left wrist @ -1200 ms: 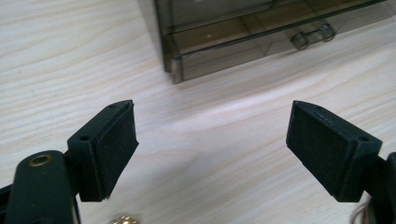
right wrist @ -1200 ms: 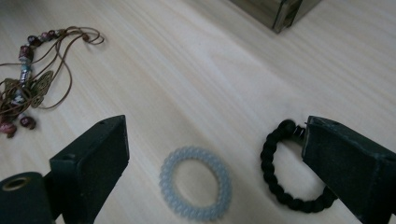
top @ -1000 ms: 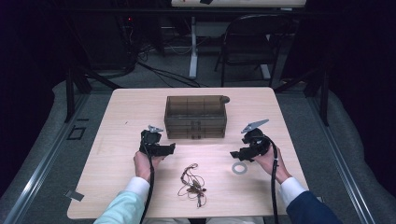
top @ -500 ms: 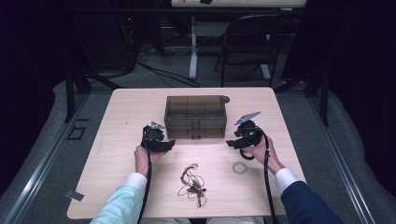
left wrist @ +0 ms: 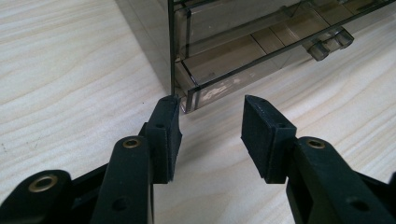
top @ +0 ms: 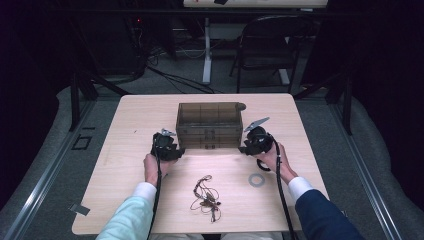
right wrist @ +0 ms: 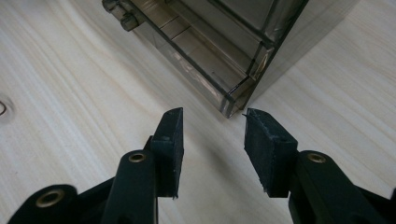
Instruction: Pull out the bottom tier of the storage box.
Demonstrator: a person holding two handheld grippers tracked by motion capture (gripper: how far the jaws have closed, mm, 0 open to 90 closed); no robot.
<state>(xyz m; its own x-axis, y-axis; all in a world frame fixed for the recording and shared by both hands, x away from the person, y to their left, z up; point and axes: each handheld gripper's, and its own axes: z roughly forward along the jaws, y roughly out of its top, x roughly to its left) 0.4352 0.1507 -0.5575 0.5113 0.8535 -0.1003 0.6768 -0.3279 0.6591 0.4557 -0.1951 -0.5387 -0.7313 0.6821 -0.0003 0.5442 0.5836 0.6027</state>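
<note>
Two grippers, jaws apart, flank the smoky drawer box mid-table: left gripper at its front left corner, right gripper at the front right. Best to steady both corners evenly before working the bottom drawer.

A pale wooden tabletop stands on grey carpet in a dim room. Beyond its far edge, a black chair sits right of a white desk leg, with cables trailing left.
</note>
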